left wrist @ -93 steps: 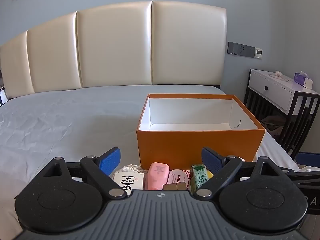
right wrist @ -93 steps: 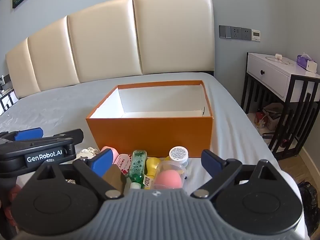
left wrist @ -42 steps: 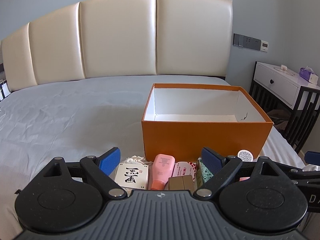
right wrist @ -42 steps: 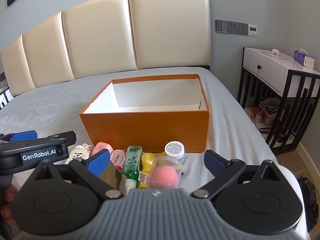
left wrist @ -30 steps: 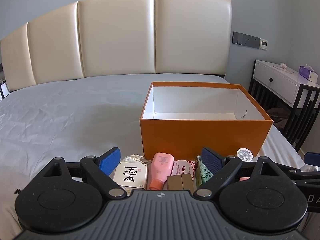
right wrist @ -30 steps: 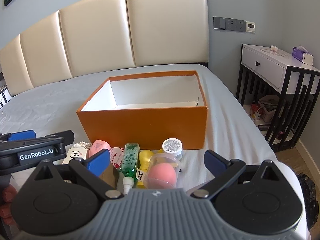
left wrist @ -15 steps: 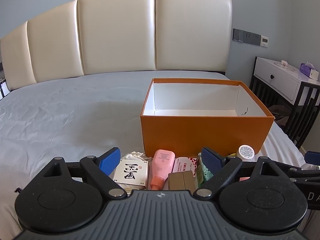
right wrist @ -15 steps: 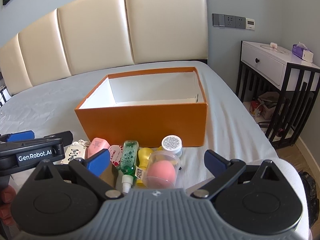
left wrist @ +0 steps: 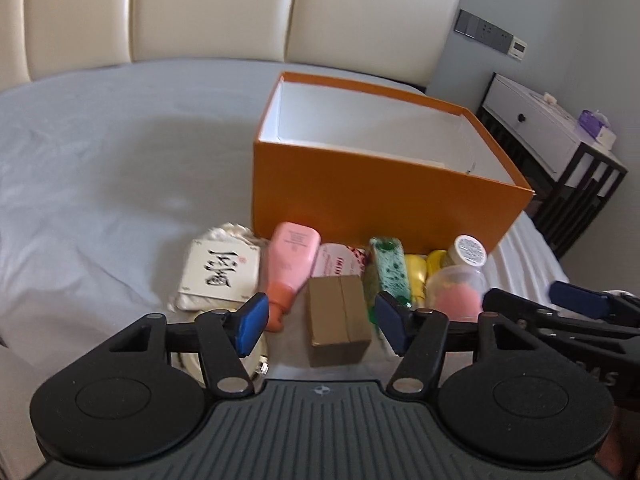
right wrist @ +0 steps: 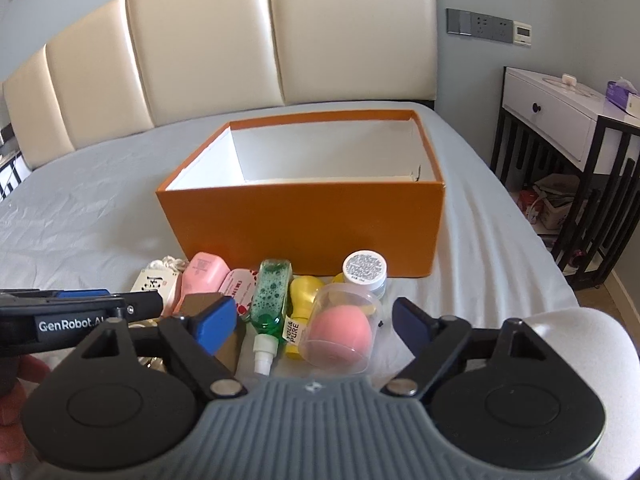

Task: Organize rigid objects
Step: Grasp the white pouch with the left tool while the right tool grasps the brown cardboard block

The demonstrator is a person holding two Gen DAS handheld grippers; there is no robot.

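Observation:
An open orange box (left wrist: 372, 200) (right wrist: 304, 220) with a white inside stands on the bed. Small items lie in a row in front of it: a white pouch with black writing (left wrist: 220, 274), a pink bottle (left wrist: 290, 264), a brown box (left wrist: 338, 330), a green bottle (right wrist: 272, 292), a yellow bottle (right wrist: 300, 300), a pink sponge in a clear case (right wrist: 340, 330) and a silver-lidded jar (right wrist: 365, 270). My left gripper (left wrist: 320, 322) is open over the brown box. My right gripper (right wrist: 312, 320) is open, just short of the sponge case.
The grey bed sheet (left wrist: 100, 168) spreads to the left. A cream padded headboard (right wrist: 240, 48) stands behind. A white nightstand on a black frame (right wrist: 568, 128) stands right of the bed, with the bed's edge next to it.
My left gripper has tipped down and moved in over the row of items, so the brown box now lies between its fingers. My right gripper has moved slightly closer to the items.

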